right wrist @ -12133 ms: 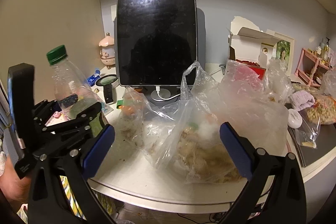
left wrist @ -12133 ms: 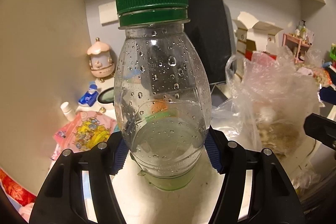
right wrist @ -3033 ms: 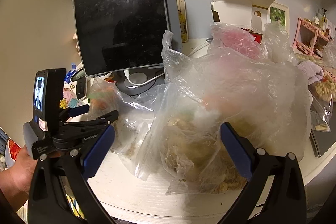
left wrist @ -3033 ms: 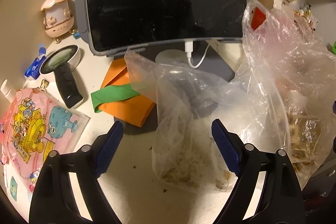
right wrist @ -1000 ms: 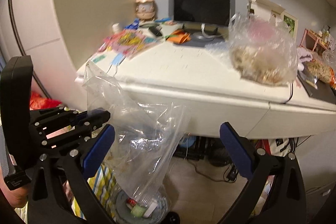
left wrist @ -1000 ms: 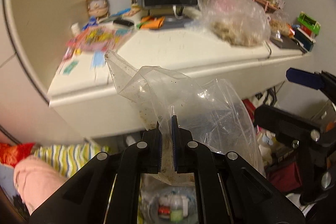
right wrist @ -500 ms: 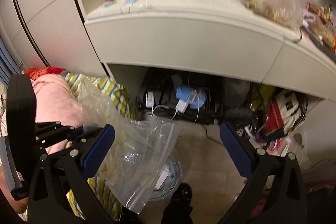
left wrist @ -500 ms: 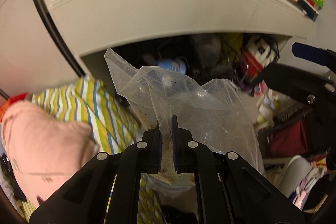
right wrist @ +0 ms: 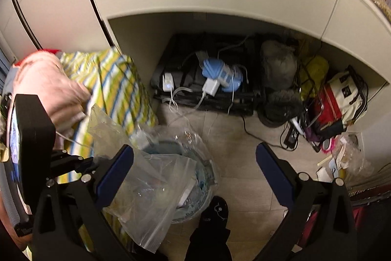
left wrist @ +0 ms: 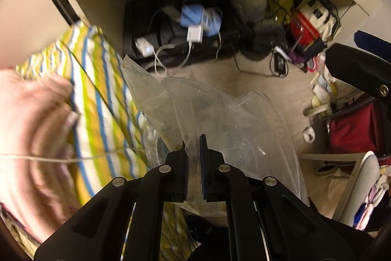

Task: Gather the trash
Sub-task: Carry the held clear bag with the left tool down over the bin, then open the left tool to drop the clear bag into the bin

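Half the bin (right wrist: 195,190) is hidden by the plastic bag (left wrist: 220,119) pinched in the left gripper (left wrist: 194,163); right gripper (right wrist: 195,168) gapes empty over beige floor (right wrist: 234,148).

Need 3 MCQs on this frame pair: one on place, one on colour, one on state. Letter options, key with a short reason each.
1. Where does the clear plastic bag hang?
A. Over the lined trash bin on the floor
B. On the desk top
C. Inside the red and white bag

2. What colour are the pads on the right hand-held gripper?
A. Green
B. Blue
C. Orange

3. How do the two hand-held grippers stand?
A. Both open and empty
B. Left hand-held gripper open, right shut on the bag
C. Left shut on the bag, right open and empty

Key: 1 A, the right wrist view shows the bag directly above the bin's mouth; 2 B, both pads show blue in that view; 3 C, the left jaws pinch the bag's film, the right jaws stand wide with nothing gripped.
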{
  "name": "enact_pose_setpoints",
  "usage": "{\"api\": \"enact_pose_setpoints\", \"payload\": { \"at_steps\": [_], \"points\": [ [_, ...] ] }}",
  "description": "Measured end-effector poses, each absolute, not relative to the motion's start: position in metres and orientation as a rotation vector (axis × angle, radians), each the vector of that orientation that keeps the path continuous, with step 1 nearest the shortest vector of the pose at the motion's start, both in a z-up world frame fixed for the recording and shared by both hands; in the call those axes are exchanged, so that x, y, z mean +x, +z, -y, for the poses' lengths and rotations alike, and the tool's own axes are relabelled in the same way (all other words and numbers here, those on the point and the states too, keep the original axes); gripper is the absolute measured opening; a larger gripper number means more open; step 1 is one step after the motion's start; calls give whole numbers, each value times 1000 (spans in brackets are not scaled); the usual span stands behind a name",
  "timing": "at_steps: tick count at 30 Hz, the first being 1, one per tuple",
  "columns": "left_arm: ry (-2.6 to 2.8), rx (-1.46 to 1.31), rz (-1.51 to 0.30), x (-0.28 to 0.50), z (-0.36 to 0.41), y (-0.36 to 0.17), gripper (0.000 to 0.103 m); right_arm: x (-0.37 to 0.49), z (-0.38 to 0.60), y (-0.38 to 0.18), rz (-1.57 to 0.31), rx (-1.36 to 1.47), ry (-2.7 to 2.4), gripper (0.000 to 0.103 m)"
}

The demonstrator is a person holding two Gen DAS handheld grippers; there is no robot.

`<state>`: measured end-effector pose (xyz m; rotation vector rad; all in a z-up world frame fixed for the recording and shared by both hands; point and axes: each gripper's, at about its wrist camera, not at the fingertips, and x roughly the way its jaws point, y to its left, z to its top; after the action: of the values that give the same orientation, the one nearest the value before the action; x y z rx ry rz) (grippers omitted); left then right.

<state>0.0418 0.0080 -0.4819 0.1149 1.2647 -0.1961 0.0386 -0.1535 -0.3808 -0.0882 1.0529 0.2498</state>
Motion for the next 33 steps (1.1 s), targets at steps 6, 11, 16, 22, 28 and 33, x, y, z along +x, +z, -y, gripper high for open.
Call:
{"api": "enact_pose_setpoints", "payload": {
  "at_steps": [6, 11, 16, 22, 28, 33],
  "points": [
    [-171, 92, -1328, 40, -5, -558, 7, 37, 154, -447, -1111, -113, 257, 97],
    [-151, 86, -1362, 44, -7, -607, 7, 41, 151, -486, -1132, -138, 276, 97],
    [-149, 113, -1400, 51, -2, -657, 7, 48, 149, -519, -1146, -153, 297, 97],
    [-145, 160, -1428, 53, 4, -704, 12, 55, 145, -555, -1161, -169, 322, 97],
    [-54, 131, -1441, 55, -7, -711, 76, 59, 142, -570, -1187, -209, 352, 97],
    [-17, 114, -1435, 54, -16, -678, 97, 61, 144, -551, -1184, -205, 352, 97]
  ]
}}
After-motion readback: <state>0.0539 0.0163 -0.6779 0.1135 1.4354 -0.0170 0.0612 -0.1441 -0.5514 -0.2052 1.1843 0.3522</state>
